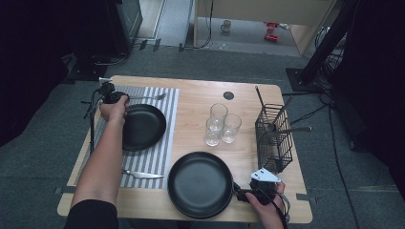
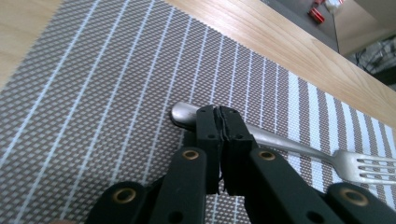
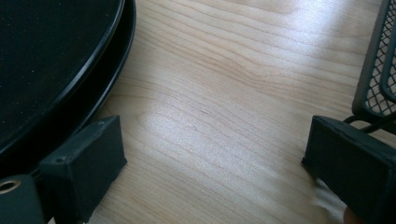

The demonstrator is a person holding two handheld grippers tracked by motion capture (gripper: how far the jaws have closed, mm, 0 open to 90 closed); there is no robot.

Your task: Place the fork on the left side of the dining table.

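Observation:
A silver fork [image 1: 148,98] [image 2: 289,142] lies on the striped placemat [image 1: 153,157] [image 2: 93,93] at the table's far left. My left gripper [image 1: 111,95] [image 2: 219,112] is shut, pads pressed together, with its tips down at the fork's handle end. The handle runs across behind the tips, and I cannot tell whether it is pinched. My right gripper [image 1: 239,193] [image 3: 210,154] stands open on the bare wood at the near right. Its left fingertip [image 3: 88,163] sits by the rim of a large black plate [image 1: 200,183] [image 3: 46,56]. Nothing lies between its jaws.
A second black plate [image 1: 141,126] rests on the placemat, with a knife [image 1: 143,175] at the mat's near end. Three drinking glasses [image 1: 219,124] stand mid-table. A black wire cutlery basket [image 1: 273,138] [image 3: 378,70] with utensils stands at the right, close to my right gripper.

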